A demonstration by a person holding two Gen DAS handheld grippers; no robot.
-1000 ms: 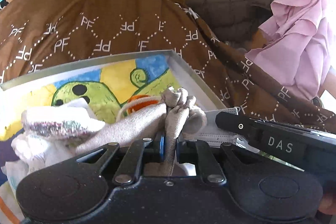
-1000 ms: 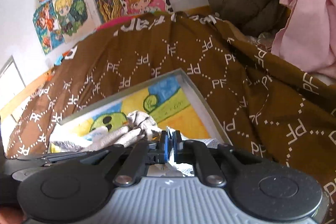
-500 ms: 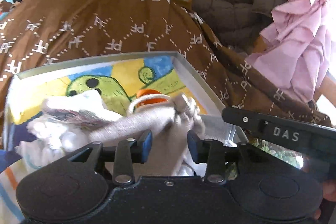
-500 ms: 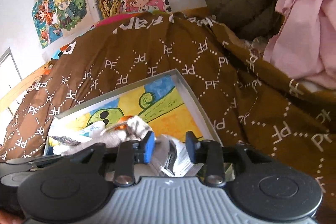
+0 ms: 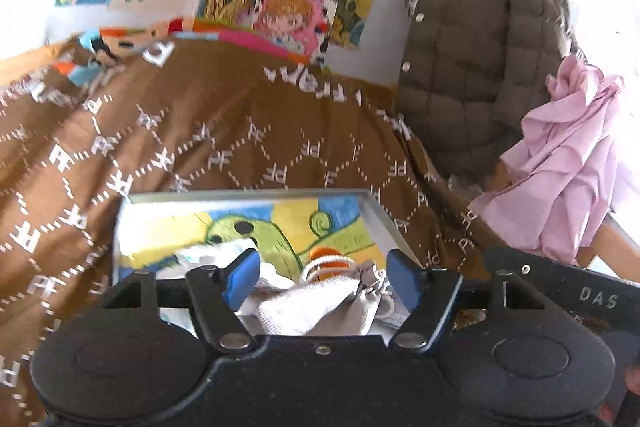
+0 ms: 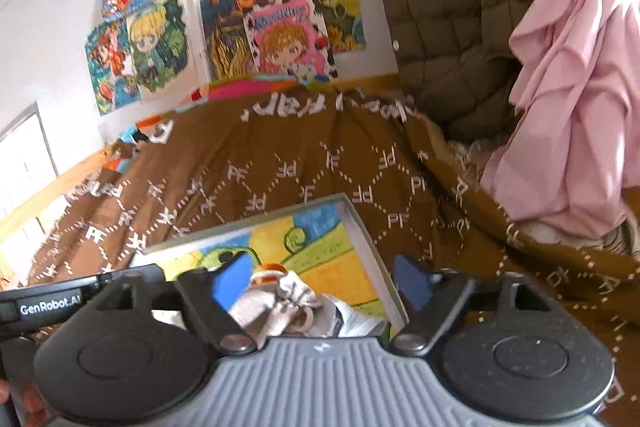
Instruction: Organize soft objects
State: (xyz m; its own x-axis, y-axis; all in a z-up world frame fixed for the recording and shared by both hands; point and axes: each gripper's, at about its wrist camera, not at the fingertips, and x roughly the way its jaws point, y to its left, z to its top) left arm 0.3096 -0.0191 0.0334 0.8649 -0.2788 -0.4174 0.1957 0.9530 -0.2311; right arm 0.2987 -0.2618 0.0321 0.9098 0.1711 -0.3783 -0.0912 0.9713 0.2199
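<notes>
A shallow grey-rimmed box (image 5: 380,215), its floor painted with a green cartoon creature on yellow and blue, lies on the brown "PF" patterned blanket (image 5: 240,131) of the bed. Inside the box, toward its near end, lies a knotted beige cloth (image 5: 340,303) beside an orange-and-white ring-shaped item (image 5: 326,259), with white and pale blue soft pieces (image 5: 224,253) at the box's left part. The left gripper (image 5: 324,279) stands open above the box, its blue pads apart on either side of the beige cloth without pressing it; a second ago those pads were pinched on that cloth, and the jaws have just been opening, leaving the cloth lying in the box. The right gripper (image 6: 318,281) is also spread wide over the box's near end, its jaws likewise just opened from a closed pinch, with nothing between them but the cloth (image 6: 288,303) seen below. Both views now sit higher over the box than before, showing more wall posters (image 6: 280,39). The right wrist view alone shows folded white paper-like material (image 6: 356,319) at the box's near right corner; the left view alone shows the right gripper's black bar marked "DAS" (image 5: 592,297). A quilted jacket (image 5: 480,67) and a pink garment (image 5: 568,167) hang right of the box.
</notes>
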